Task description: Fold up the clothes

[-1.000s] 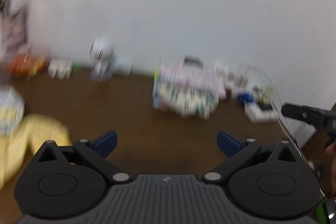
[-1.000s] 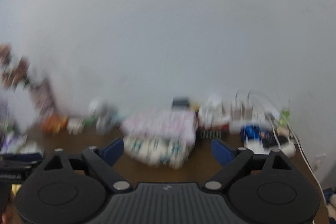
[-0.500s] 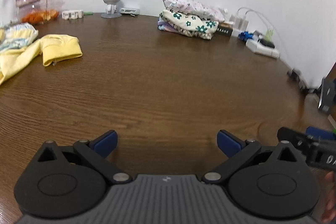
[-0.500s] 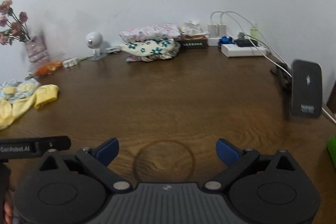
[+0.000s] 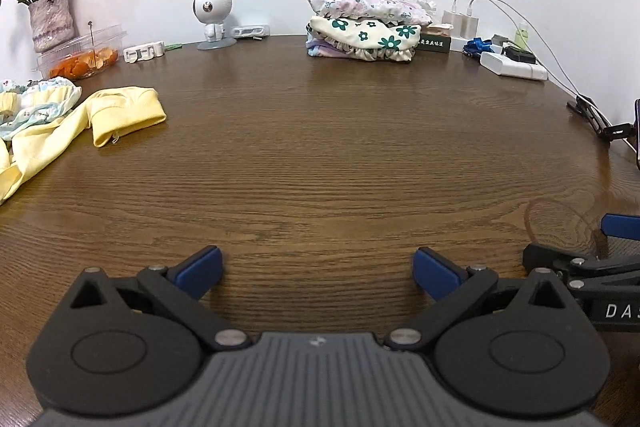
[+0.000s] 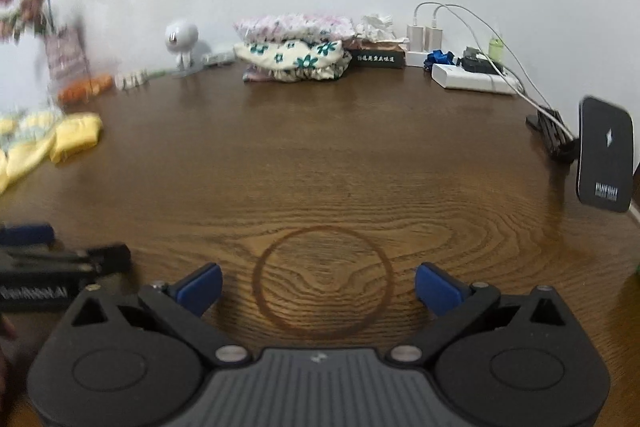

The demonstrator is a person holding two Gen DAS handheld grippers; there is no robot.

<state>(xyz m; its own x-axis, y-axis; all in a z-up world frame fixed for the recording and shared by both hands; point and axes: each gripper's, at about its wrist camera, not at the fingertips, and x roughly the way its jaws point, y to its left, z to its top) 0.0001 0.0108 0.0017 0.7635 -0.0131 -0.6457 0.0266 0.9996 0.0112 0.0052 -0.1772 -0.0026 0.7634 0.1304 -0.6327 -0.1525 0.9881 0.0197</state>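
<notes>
A crumpled yellow garment [image 5: 120,111] lies at the left of the brown wooden table [image 5: 320,155], beside a pale patterned garment [image 5: 36,103]; the yellow one also shows in the right wrist view [image 6: 76,135]. A stack of folded floral clothes [image 5: 364,27] [image 6: 294,51] sits at the back by the wall. My left gripper [image 5: 317,267] hangs open low over bare wood, holding nothing. My right gripper [image 6: 318,285] is beside it on the right, its jaws still opening, with nothing between them, over a dark ring mark [image 6: 324,283].
At the back left stand a vase of dried flowers [image 5: 52,21], a clear box of orange peel [image 5: 84,57] and a small white round-headed figure [image 5: 212,11]. A power strip with chargers and cables [image 5: 514,67] lies at the back right. A black phone stand [image 6: 604,159] stands at the right edge.
Both grippers have come down and tipped forward: a second ago the blurred views showed mostly wall, now they sit low over the table. Little has shifted in the last half second.
</notes>
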